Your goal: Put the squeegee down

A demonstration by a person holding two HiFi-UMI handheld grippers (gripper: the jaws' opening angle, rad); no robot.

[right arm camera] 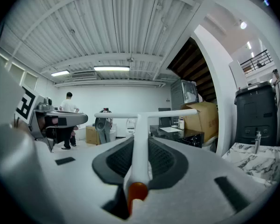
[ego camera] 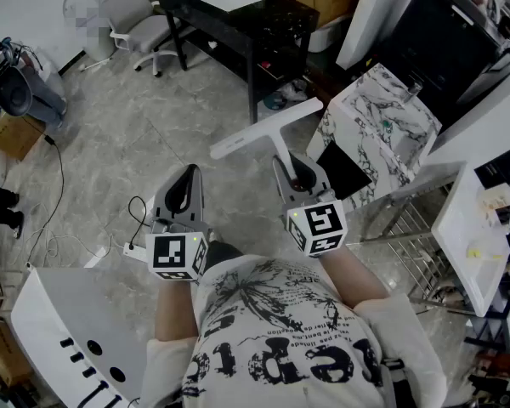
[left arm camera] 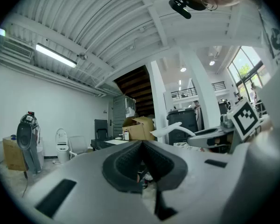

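White squeegee gripped by the handle in jaws of right gripper (blade crosswise out front); jaws of left gripper pressed together alongside.

Two claws, one squeegee, seemingly one chair.

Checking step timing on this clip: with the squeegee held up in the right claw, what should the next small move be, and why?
Probably lower the right claw toward the marble-patterned top just to its right. The squeegee is clamped by its handle, level in mid-air, and rests on nothing, so it needs a surface before the claw lets go.
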